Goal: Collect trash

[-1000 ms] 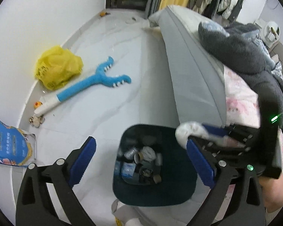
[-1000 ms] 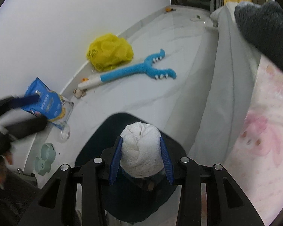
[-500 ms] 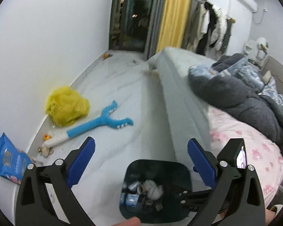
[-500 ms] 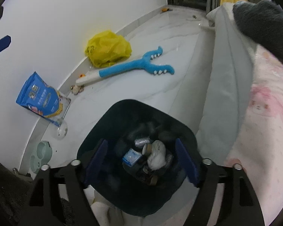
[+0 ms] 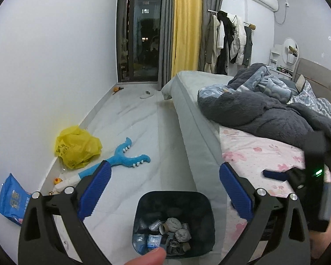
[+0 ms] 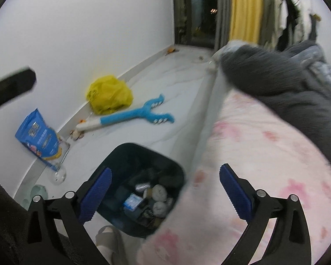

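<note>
Right wrist view: dark bin (image 6: 143, 154) stands on the floor (image 6: 165, 84) beside the bed (image 6: 264, 154), holding white wads, a foil scrap and a small blue packet.
Right gripper (image 6: 164, 190): jaws opening wide, nothing between them, over the bin's rim and bed edge.
Left gripper (image 5: 164, 190): jaws spread, empty, above the bin.
Floor by wall: yellow bag (image 5: 77, 148), blue toy (image 5: 121, 161), blue pouch (image 5: 12, 198).
Bed: grey blanket (image 5: 264, 114).

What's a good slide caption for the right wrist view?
Right hand-held gripper opening, empty, above dark trash bin beside bed.
</note>
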The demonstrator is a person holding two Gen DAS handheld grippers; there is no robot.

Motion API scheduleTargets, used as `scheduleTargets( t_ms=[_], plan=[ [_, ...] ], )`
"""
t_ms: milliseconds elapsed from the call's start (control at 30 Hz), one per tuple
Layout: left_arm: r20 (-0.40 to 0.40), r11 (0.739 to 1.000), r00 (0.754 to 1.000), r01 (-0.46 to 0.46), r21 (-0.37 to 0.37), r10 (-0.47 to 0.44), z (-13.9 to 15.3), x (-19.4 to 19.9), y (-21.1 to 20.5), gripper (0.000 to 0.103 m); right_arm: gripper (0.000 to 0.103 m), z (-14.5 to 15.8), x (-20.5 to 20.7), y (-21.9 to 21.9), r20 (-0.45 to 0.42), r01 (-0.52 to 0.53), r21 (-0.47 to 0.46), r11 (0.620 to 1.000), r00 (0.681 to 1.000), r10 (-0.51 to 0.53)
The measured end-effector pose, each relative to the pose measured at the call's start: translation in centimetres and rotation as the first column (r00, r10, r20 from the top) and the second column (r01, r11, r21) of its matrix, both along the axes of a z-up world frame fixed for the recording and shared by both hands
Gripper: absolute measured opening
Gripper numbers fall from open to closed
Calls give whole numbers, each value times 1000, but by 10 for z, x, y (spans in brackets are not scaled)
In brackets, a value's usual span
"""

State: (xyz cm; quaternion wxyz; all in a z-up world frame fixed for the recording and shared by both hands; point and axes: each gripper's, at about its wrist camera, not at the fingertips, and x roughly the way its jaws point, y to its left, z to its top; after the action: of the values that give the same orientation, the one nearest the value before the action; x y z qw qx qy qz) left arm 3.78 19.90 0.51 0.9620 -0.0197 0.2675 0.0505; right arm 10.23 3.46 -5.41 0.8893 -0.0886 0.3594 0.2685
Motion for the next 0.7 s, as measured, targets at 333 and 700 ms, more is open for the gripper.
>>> scheduleTargets(
  t_ms=[333, 700],
  plan=[
    [36, 999, 999, 21, 33, -22, 0, -30, -39, 100, 100, 40, -44, -89, 170, 149, 39, 988, 973, -154],
    [51, 997, 996, 66, 34, -68, -18, -54, -87, 100, 100, 54, -90, -172, 226, 271, 71, 960, 933, -280]
  ],
)
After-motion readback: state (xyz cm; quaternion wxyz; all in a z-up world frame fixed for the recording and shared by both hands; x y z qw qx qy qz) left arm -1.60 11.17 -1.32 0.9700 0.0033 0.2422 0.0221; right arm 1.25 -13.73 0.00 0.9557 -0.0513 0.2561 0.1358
